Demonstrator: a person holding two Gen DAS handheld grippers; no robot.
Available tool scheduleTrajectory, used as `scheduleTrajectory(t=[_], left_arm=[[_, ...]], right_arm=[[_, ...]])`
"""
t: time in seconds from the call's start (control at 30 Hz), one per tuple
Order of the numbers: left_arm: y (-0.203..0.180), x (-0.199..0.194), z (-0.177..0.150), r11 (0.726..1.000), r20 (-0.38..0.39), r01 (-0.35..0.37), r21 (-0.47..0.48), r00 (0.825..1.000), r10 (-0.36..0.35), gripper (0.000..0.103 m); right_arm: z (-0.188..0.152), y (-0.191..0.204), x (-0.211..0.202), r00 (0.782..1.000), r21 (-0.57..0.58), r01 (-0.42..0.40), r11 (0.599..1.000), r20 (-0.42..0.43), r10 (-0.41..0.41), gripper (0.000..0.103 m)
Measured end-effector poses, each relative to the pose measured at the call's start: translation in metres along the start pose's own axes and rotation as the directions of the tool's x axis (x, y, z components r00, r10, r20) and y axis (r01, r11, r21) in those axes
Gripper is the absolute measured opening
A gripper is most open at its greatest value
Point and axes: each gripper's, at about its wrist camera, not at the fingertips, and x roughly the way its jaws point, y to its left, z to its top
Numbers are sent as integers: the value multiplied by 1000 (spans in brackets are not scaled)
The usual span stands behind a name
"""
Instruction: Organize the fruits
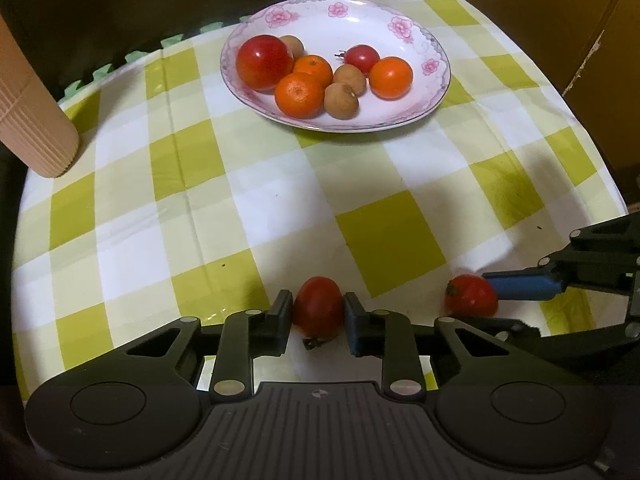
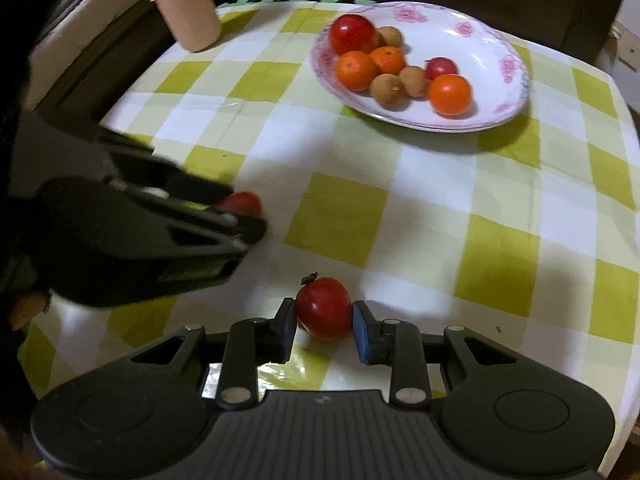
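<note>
My left gripper (image 1: 317, 312) is shut on a small red tomato (image 1: 319, 306) just above the checked tablecloth (image 1: 200, 184). My right gripper (image 2: 324, 318) is shut on a second red tomato (image 2: 324, 307); it shows in the left wrist view (image 1: 471, 295) too, with a blue fingertip (image 1: 520, 286) against it. The left gripper with its tomato (image 2: 241, 202) appears blurred at left in the right wrist view. A flowered white plate (image 1: 400, 12) at the far side holds a large red tomato (image 1: 264, 62), a small one (image 1: 362, 58), three oranges and three brown longans.
A ribbed pink cylinder (image 1: 28, 120) stands at the table's far left edge; it is also in the right wrist view (image 2: 184, 4). Brown cardboard (image 1: 560, 20) stands past the table's right edge. The plate shows in the right wrist view (image 2: 492, 48).
</note>
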Motion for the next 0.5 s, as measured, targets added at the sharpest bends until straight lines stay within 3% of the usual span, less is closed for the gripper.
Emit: scheduleTrajectory(t=[0.5], left_arm=[[-8,-14,8,999,39,44,-21,998,-44,34]], right_arm=[[2,-23,-13,998,112,19,994,57,-26,29]])
